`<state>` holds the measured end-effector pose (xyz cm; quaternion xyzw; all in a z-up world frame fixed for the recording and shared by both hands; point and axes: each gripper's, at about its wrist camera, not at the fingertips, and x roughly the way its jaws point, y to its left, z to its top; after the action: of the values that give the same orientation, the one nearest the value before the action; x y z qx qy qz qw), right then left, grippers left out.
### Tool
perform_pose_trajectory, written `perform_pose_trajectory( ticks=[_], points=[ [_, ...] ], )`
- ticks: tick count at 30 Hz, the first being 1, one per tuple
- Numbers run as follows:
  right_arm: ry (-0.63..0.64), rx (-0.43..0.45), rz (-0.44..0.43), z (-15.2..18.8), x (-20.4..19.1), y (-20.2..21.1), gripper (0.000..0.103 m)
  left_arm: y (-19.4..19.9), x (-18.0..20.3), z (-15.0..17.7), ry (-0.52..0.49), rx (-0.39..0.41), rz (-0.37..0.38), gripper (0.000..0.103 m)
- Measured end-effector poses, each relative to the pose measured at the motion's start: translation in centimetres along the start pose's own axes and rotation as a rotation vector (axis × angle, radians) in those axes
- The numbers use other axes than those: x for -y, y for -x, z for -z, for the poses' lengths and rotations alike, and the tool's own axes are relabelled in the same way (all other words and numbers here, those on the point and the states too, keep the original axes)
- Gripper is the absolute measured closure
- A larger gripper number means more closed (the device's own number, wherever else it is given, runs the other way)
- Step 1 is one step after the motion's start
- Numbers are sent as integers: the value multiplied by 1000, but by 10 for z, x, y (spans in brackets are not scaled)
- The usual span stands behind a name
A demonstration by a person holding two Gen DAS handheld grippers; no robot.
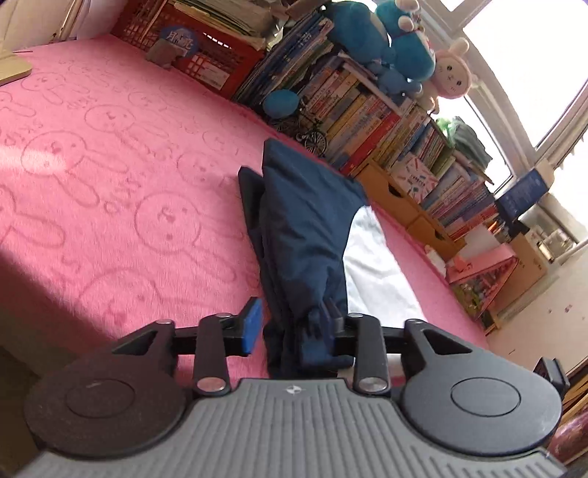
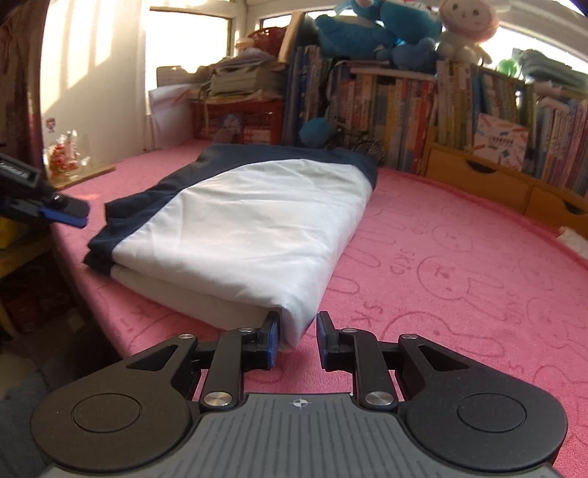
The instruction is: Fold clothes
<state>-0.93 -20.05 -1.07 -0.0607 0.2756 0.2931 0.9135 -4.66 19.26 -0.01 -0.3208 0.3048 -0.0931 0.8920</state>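
— Where does the folded garment (image 2: pixel 235 224) lie?
— On the bed cover (image 2: pixel 459 264), near its front edge. The bookshelf (image 2: pixel 404 99) runs along the far side behind it; plush toys (image 2: pixel 397 25) sit on top of the shelf.

— And the grippers?
— The right gripper (image 2: pixel 297 331) is at the garment's near corner, one finger either side of that corner, apart from each other. The left gripper (image 1: pixel 294 331) is at the garment's left edge, with bunched cloth between its fingers.

— Anything else nearby?
— A crate (image 2: pixel 250 121) stands at the far end of the cover, left of the shelf, papers stacked on it. A drawer unit (image 2: pixel 477 180) sits below the books, to the right.
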Motion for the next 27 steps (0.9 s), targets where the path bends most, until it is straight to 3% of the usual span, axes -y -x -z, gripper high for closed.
perform_pose_trajectory(
  ticks=[1, 3, 6, 10, 14, 22, 26, 27],
  points=[
    [-26, -16, -45, -4, 10, 4, 71, -6, -4, -12, 32, -3, 30, 52],
    [-79, -47, -134, -12, 31, 13, 51, -24, -13, -33, 103, -3, 63, 32],
    [-221, -47, -220, -27, 67, 9, 38, -62, -23, -54, 170, -43, 71, 29],
    [-411, -60, -258, -39, 100, -35, 36, -107, -32, -64, 213, -107, 36, 29],
    [-500, -111, -275, -47, 113, -96, 36, -121, -32, -68, 232, -105, 64, 29],
    [-391, -121, -317, -72, 94, -156, 22, -124, -25, -67, 145, -90, 49, 34],
    [-320, -116, -293, -79, 77, -166, 17, -130, -18, -67, 110, -73, 60, 18],
    [-308, -115, -283, -80, 73, -168, 15, -132, -14, -67, 96, -72, 47, 17]
  ],
)
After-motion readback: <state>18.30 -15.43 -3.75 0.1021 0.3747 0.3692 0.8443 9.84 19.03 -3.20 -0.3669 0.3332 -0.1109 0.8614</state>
